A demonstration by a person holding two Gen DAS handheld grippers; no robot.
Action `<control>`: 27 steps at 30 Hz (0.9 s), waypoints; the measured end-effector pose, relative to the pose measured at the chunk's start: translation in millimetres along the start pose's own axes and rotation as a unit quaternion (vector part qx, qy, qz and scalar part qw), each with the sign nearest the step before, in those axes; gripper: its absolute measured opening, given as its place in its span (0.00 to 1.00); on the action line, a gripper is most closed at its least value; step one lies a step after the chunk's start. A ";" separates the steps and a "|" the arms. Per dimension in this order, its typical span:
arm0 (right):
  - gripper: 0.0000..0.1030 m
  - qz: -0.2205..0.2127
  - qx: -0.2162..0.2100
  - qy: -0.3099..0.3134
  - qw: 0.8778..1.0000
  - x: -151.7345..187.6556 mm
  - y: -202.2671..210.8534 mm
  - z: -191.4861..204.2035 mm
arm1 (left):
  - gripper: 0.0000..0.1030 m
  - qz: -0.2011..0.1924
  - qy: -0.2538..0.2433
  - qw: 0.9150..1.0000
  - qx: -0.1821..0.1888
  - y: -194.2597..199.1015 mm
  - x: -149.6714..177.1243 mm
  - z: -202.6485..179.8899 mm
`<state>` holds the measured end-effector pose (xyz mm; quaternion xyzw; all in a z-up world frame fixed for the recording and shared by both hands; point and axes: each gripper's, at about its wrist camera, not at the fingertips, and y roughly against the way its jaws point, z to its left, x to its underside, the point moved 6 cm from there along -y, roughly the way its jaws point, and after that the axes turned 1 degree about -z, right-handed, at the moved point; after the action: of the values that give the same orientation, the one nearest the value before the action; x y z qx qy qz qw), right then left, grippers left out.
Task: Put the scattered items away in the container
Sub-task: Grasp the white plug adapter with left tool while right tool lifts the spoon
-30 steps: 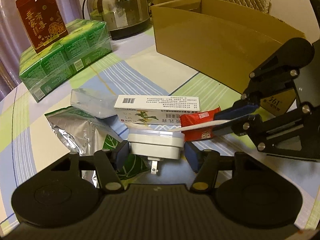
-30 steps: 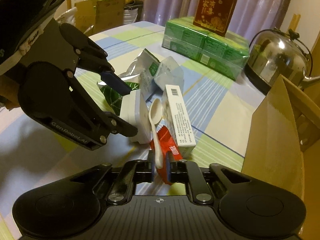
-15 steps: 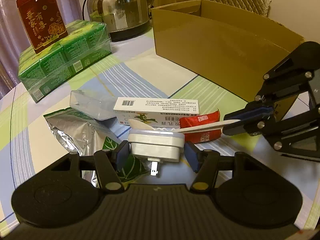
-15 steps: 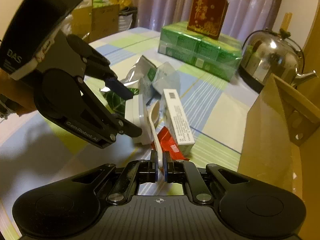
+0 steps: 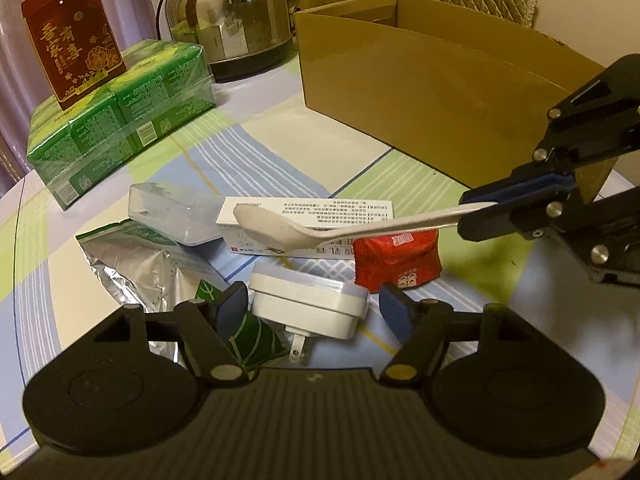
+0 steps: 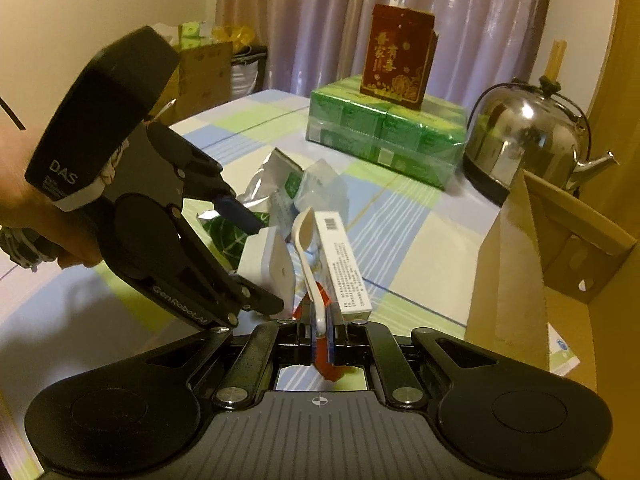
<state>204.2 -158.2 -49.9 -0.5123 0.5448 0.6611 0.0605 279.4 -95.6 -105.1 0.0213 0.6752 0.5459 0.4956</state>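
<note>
Pinching one pale spoon (image 5: 320, 228) by its handle, the right tongs (image 6: 319, 334) hold it in the air above the clutter, bowl over the long white box (image 5: 316, 222). The left tongs (image 5: 310, 310) stand apart around one white plug adapter (image 5: 308, 300); whether the pads touch its sides cannot be told. Counted on the checked tabletop (image 5: 280, 152): one spoon, one adapter, one white box, one red packet (image 5: 398, 264), one clear case (image 5: 172, 216), one silver-green pouch (image 5: 140, 264), all heaped near each other. Beyond them sit one cardboard box (image 5: 420, 92), one steel kettle (image 5: 232, 12) and one green shrink-wrapped bundle (image 5: 120, 112) with a red carton (image 5: 72, 32) on top. The left wrist view alone shows the cardboard box's open top and the adapter's prong. The right wrist view alone shows a hand (image 6: 36, 220) gripping the left tool, curtains (image 6: 480, 20) behind, and something white beside the cardboard box. The spoon juts straight out from the right tongs; the adapter lies between the left ones.
</note>
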 end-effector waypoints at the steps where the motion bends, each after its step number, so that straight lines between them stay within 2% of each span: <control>1: 0.01 -0.001 0.001 -0.001 1.000 -0.1 0.4 -1.0 | 0.66 -0.001 0.000 1.000 0.001 -0.6 -0.7 -0.4; 19: 0.01 -0.001 0.011 -0.014 1.000 0.6 1.1 -9.1 | 0.61 0.030 -0.014 0.999 -0.013 -8.4 4.2 -7.2; 27: 0.01 0.003 0.015 -0.018 1.000 1.4 -0.9 -9.8 | 0.61 0.042 -0.021 0.999 0.002 -6.5 5.9 -18.3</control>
<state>210.1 -166.1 -50.4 -0.4975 0.5551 0.6622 0.0763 267.1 -108.0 -115.5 0.0617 0.6644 0.5641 0.4863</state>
